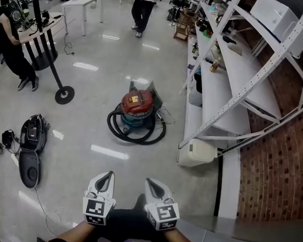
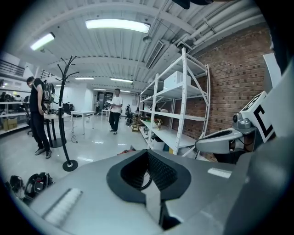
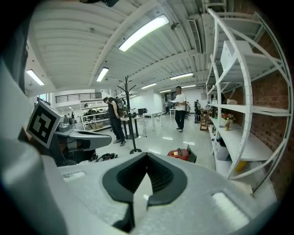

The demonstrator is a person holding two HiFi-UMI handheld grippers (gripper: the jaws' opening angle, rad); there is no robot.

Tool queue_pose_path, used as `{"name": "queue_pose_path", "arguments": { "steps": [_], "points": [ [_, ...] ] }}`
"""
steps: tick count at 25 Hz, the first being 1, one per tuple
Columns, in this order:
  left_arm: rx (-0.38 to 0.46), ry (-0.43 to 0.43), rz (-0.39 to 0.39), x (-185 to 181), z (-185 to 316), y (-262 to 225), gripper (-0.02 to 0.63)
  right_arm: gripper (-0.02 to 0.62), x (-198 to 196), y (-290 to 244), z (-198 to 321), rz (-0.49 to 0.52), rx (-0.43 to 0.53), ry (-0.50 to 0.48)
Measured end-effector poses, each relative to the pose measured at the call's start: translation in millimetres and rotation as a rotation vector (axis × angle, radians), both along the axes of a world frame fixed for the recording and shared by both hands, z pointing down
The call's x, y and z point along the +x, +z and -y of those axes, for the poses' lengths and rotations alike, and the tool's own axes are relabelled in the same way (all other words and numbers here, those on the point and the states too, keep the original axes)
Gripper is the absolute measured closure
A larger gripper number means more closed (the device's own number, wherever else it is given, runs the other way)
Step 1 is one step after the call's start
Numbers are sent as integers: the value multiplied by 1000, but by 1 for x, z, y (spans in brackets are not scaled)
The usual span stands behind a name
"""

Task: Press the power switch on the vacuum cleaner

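Observation:
The vacuum cleaner is a red canister on a teal base, standing on the grey floor with its black hose coiled around it. The right gripper view shows it small and far off as the vacuum cleaner. No switch can be made out at this distance. My left gripper and right gripper are held side by side at the bottom of the head view, well short of the vacuum. Both are shut with nothing held, as the left gripper and right gripper show in their own views.
White shelving runs along the brick wall on the right, with a white container at its foot. A black machine with cables lies on the floor at left. A black coat stand and two people are farther off.

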State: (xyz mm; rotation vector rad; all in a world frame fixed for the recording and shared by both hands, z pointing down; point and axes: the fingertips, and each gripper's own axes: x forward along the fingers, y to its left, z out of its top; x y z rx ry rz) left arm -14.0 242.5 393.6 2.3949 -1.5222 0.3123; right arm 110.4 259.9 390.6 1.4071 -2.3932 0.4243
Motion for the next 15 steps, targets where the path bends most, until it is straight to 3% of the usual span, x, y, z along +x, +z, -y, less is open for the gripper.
{"name": "queue_pose_path", "arguments": {
  "steps": [9, 15],
  "points": [
    [19, -5, 40, 80, 22, -2, 591, 603, 83, 9, 23, 2, 15, -11],
    [14, -130, 61, 67, 32, -8, 591, 603, 115, 6, 37, 12, 17, -8]
  ]
}}
